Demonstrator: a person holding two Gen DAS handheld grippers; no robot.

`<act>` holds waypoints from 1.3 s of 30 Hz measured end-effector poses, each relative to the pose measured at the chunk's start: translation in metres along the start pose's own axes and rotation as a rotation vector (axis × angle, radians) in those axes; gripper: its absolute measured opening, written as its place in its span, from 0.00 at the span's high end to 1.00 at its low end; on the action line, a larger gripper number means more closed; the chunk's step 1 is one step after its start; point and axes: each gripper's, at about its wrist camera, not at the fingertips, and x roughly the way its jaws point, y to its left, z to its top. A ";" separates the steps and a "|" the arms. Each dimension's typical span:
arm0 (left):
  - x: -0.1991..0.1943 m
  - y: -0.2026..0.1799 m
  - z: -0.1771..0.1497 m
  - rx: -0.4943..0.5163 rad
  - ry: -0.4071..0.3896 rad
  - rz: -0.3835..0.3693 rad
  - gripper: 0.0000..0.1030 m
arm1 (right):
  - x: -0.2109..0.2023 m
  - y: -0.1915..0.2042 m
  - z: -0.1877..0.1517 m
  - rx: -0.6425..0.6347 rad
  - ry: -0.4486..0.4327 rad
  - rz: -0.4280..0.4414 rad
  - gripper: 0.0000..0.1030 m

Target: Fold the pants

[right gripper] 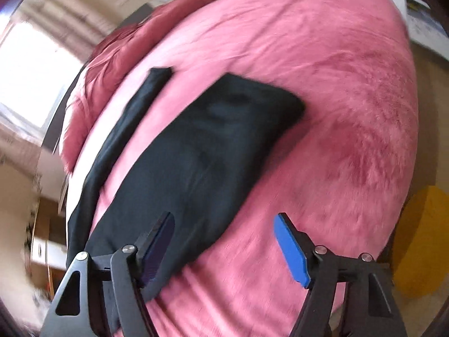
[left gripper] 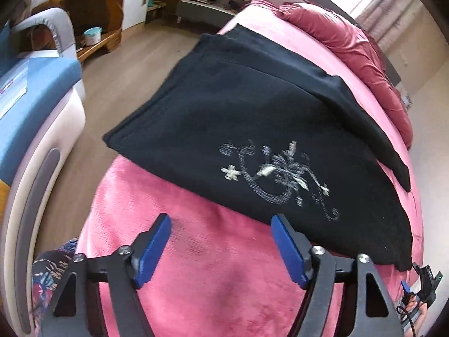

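**Both grippers spread above black pants on a pink bed**

The left gripper (left gripper: pixel 220 221) is tilted steeply downward over the pink bedspread (left gripper: pixel 196 266); its two blue pads (left gripper: pixel 153 250) are held wide apart with only bedspread seen between them. The right gripper (right gripper: pixel 224 221) is angled downward likewise, its jaws also apart and nothing gripped. Two grippers are counted, each with two pads.

One pair of black pants (left gripper: pixel 252 118) is seen, laid flat across the bed, with one pale embroidered flourish (left gripper: pixel 277 179) on the fabric. A rumpled red quilt (left gripper: pixel 350 47) lies bunched at the far side of the bed.

In the left wrist view, the near hem of the pants lies just ahead of the pad tips, the right-hand pad at the cloth's edge. In the right wrist view, the pants (right gripper: pixel 196 154) extend away from the left-hand pad, which is seen over the cloth; the other pad is over bare bedspread (right gripper: pixel 336 84). Whether any pad touches the fabric cannot be told.
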 end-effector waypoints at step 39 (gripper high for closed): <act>-0.069 0.013 0.031 -0.107 -0.145 -0.041 0.94 | -0.016 0.032 0.080 -0.181 -0.101 -0.045 0.91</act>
